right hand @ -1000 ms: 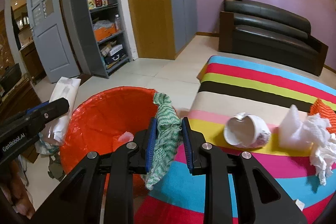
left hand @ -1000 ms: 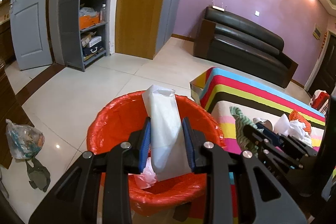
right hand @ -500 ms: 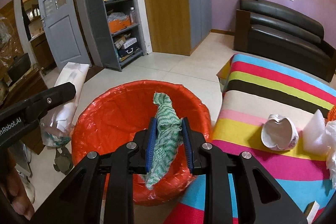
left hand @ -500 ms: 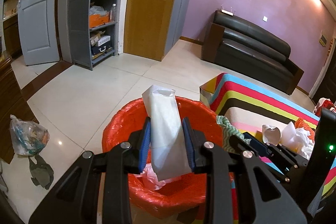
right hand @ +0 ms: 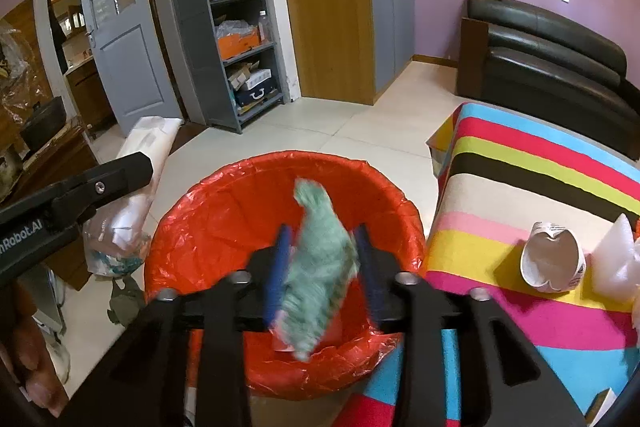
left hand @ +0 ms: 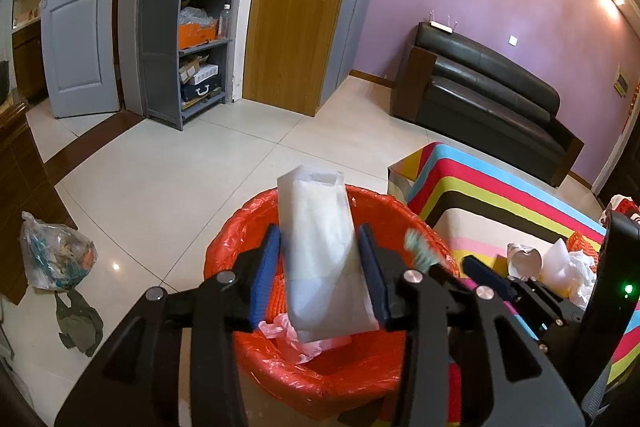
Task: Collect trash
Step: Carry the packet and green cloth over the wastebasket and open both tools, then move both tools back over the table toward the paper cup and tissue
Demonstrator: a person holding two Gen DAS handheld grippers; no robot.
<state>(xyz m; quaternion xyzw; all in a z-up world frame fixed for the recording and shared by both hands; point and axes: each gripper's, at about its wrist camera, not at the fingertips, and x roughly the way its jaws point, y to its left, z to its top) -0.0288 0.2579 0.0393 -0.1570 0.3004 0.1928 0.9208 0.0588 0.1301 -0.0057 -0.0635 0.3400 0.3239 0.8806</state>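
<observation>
While both grippers hang over the red-lined trash bin [right hand: 224,211], each has its jaws spread apart. Between the left gripper [left hand: 320,267] pads sits a white plastic packet [left hand: 320,251], upright and tilted, with gaps showing at its sides. The green cloth [right hand: 320,267], blurred, lies between the right gripper [right hand: 324,267] pads; whether they touch it I cannot tell. On the striped counter [right hand: 520,163] beside the bin rest a crushed paper cup [right hand: 554,259] and white tissue [right hand: 616,259].
</observation>
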